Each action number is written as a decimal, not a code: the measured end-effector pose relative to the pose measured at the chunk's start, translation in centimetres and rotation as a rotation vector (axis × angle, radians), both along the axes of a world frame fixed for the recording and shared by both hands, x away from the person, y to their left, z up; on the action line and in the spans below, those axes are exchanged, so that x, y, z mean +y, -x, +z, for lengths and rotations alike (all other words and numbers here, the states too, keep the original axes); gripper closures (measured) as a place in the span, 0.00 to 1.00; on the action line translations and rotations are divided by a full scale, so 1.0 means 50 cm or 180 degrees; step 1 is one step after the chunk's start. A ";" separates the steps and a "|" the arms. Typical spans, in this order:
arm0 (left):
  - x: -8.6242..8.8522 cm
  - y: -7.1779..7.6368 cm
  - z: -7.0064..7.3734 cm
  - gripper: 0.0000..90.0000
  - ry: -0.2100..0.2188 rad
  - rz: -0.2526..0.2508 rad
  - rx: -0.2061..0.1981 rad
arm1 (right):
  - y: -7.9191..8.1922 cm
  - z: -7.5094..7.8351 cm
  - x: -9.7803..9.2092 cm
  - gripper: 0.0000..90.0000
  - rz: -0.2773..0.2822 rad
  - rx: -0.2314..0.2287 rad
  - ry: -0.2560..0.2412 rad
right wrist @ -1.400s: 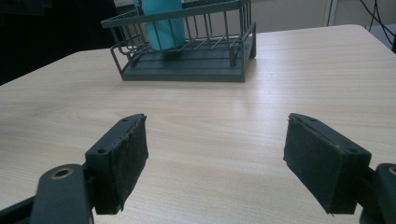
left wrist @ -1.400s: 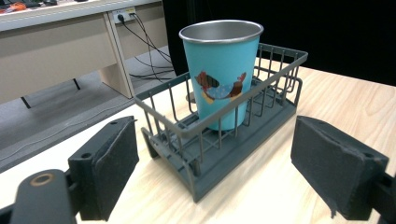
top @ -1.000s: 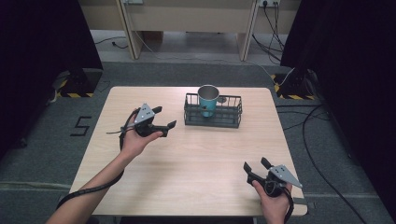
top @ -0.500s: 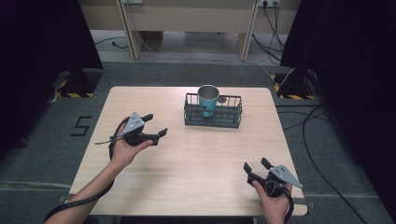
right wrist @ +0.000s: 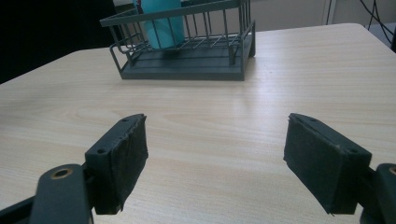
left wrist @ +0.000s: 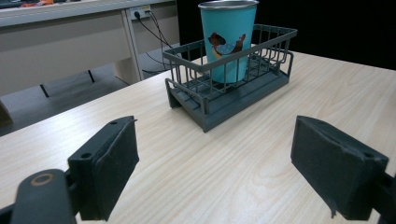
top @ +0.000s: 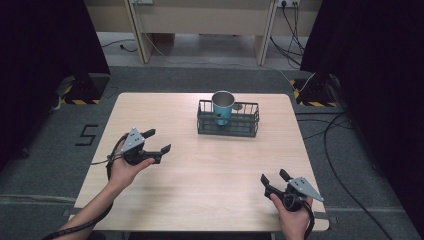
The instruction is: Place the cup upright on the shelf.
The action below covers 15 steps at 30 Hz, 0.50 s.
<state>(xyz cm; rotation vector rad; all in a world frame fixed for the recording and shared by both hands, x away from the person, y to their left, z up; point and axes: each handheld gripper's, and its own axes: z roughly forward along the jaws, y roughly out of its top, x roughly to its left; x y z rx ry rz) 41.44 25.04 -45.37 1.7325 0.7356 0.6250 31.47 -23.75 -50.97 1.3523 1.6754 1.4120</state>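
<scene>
A teal metal cup [top: 222, 107] [left wrist: 228, 39] [right wrist: 160, 21] stands upright in the left end of a dark wire basket [top: 250, 125] [left wrist: 224, 100] [right wrist: 187, 65] at the table's far middle. My left gripper [top: 159, 140] [left wrist: 215, 163] is held over the left side of the table, jaws wide apart and empty, pointing toward the basket. My right gripper [top: 274, 177] [right wrist: 215, 158] sits near the front right edge, open and empty, also facing the basket.
The light wooden table [top: 210, 170] stands on grey carpet. A long desk [top: 200, 20] runs along the back, with cables [top: 330, 135] trailing over the floor at the right. Dark curtains close off both sides.
My left gripper has pulled back from beside the basket toward the table's left front and dropped lower. The right gripper has stayed put.
</scene>
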 end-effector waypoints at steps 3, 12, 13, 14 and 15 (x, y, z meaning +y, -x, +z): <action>0.007 0.006 -0.001 0.16 0.0009 0.0014 0.0001 | 0.000 0.000 0.000 0.25 -0.0001 0.0001 0.0000; 0.024 0.023 -0.007 0.16 0.0035 0.0054 0.0015 | 0.000 0.000 -0.001 0.25 -0.0005 -0.0005 0.0005; 0.027 0.025 -0.008 0.16 0.0044 0.0065 0.0018 | 0.000 0.000 -0.001 0.25 -0.0006 -0.0005 0.0005; 0.030 0.028 -0.010 0.16 0.0048 0.0074 0.0022 | 0.001 0.000 -0.002 0.25 -0.0007 -0.0004 0.0007; 0.033 0.031 -0.011 0.16 0.0055 0.0084 0.0027 | 0.001 0.001 -0.002 0.25 -0.0006 -0.0002 0.0005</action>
